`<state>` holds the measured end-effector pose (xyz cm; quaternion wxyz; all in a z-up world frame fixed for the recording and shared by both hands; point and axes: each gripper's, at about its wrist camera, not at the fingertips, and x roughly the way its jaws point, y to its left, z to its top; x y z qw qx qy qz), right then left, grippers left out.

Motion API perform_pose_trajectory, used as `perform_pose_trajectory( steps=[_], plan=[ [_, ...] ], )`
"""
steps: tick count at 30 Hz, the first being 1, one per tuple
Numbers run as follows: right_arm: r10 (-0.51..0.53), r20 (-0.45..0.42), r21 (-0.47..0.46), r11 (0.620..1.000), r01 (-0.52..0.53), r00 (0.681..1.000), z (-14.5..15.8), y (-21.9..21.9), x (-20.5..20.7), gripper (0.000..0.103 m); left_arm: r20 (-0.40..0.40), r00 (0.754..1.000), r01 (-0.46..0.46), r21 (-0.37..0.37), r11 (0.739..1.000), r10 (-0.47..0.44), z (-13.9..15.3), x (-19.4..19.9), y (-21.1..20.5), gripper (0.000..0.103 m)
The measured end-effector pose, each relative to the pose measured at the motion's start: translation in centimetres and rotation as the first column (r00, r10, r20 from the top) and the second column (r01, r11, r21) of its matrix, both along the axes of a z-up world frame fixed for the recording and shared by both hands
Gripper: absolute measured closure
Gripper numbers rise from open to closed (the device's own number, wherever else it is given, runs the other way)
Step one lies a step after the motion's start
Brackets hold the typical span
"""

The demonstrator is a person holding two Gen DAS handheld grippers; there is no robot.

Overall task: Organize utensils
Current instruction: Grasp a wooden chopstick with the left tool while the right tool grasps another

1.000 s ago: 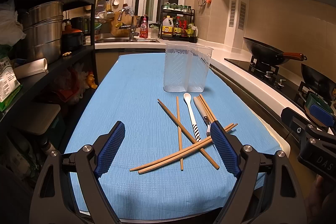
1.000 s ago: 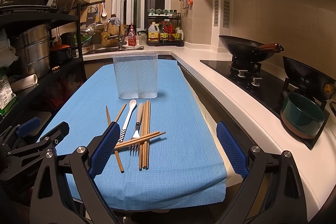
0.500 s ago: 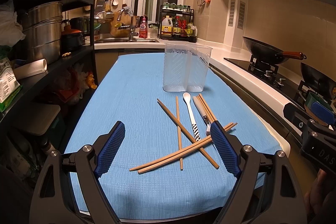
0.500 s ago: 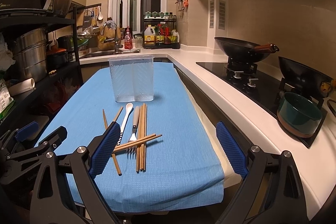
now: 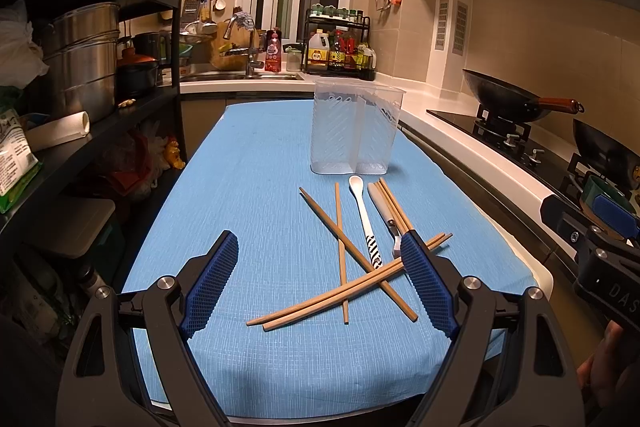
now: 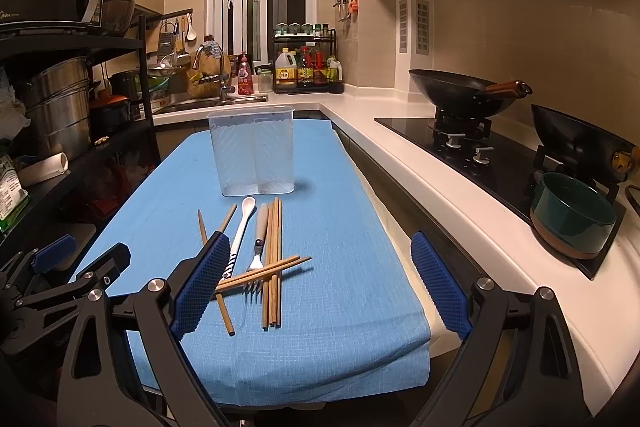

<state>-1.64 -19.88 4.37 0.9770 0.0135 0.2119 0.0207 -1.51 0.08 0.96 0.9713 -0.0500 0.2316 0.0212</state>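
Several wooden chopsticks (image 5: 344, 247) (image 6: 274, 259) lie crossed on the blue cloth (image 5: 256, 195) (image 6: 344, 227), with a white spoon with a striped handle (image 5: 365, 215) (image 6: 243, 223) and a fork with a pale handle (image 5: 384, 213) (image 6: 259, 239). A clear two-compartment plastic holder (image 5: 354, 129) (image 6: 254, 151) stands upright and empty behind them. My left gripper (image 5: 316, 283) is open and empty above the near end of the pile. My right gripper (image 6: 316, 283) is open and empty, just right of the pile; its left finger (image 6: 200, 279) overlaps the spoon handle in view.
A black shelf rack with steel pots (image 5: 80, 75) stands on the left. The white counter (image 6: 440, 195) with a stove, woks (image 6: 456, 93) and a green pot (image 6: 572, 215) runs along the right. The sink and bottles (image 5: 336, 53) are at the back.
The right gripper has moved slightly left and forward toward the utensils. The left gripper has barely moved. Nothing on the cloth has shifted.
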Motion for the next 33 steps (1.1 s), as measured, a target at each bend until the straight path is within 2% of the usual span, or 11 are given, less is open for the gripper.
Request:
perform_pose_trajectory(
  steps=[3, 9, 11, 12, 13, 16, 19, 23, 27, 31, 33],
  plan=[
    [-0.001, -0.002, 0.009, 1.0, 0.001, 1.0, -0.1, -0.2, 0.0, 0.013, -0.012, 1.0, 0.006, -0.019, 1.0, -0.006, -0.1, 0.2, 0.3, 0.025],
    [-0.006, -0.053, 0.032, 0.999, 0.008, 0.999, -1.3, -1.2, 0.9, 0.014, -0.122, 0.993, -0.001, -0.05, 0.999, -0.005, -1.6, 1.6, 1.5, 0.068],
    [0.022, -0.077, 0.046, 0.999, -0.019, 0.997, -2.0, -1.2, 1.4, 0.025, -0.182, 0.983, 0.021, -0.08, 0.997, -0.035, -1.8, 2.8, 2.4, 0.078],
    [0.038, -0.088, 0.056, 0.998, -0.033, 0.995, -2.2, -1.1, 1.6, 0.037, -0.22, 0.973, 0.044, -0.1, 0.994, -0.065, -1.9, 3.4, 2.7, 0.079],
    [0.061, -0.103, 0.07, 0.996, -0.054, 0.993, -2.6, -1.2, 2.1, 0.055, -0.265, 0.957, 0.084, -0.121, 0.989, -0.114, -1.8, 4.4, 3.0, 0.08],
    [0.105, -0.139, 0.092, 0.991, -0.093, 0.985, -3.8, -1.0, 3.3, 0.073, -0.362, 0.885, 0.25, -0.158, 0.955, -0.292, -1.6, 7.4, 3.2, 0.08],
    [0.122, -0.177, 0.132, 0.986, -0.099, 0.977, -5.4, -1.0, 4.7, 0.074, -0.406, 0.819, 0.389, -0.124, 0.913, -0.404, -1.9, 10.0, 3.0, 0.08],
    [0.155, -0.228, 0.188, 0.976, -0.112, 0.961, -7.3, -0.9, 6.7, 0.071, -0.417, 0.774, 0.485, -0.093, 0.869, -0.477, -3.4, 12.2, 2.3, 0.08],
    [0.184, -0.273, 0.224, 0.967, -0.124, 0.944, -8.9, -0.5, 8.7, 0.07, -0.438, 0.719, 0.533, -0.152, 0.833, -0.54, -4.9, 13.0, 1.4, 0.08],
    [0.223, -0.282, 0.203, 0.964, -0.169, 0.933, -9.6, 0.9, 9.3, 0.07, -0.447, 0.683, 0.606, -0.094, 0.79, -0.578, -5.9, 12.1, -0.5, 0.081],
    [0.23, -0.303, 0.188, 0.966, -0.179, 0.925, -10.1, 1.3, 9.6, 0.07, -0.464, 0.675, 0.615, -0.076, 0.785, -0.574, -6.4, 12.1, -0.7, 0.083]
  ],
)
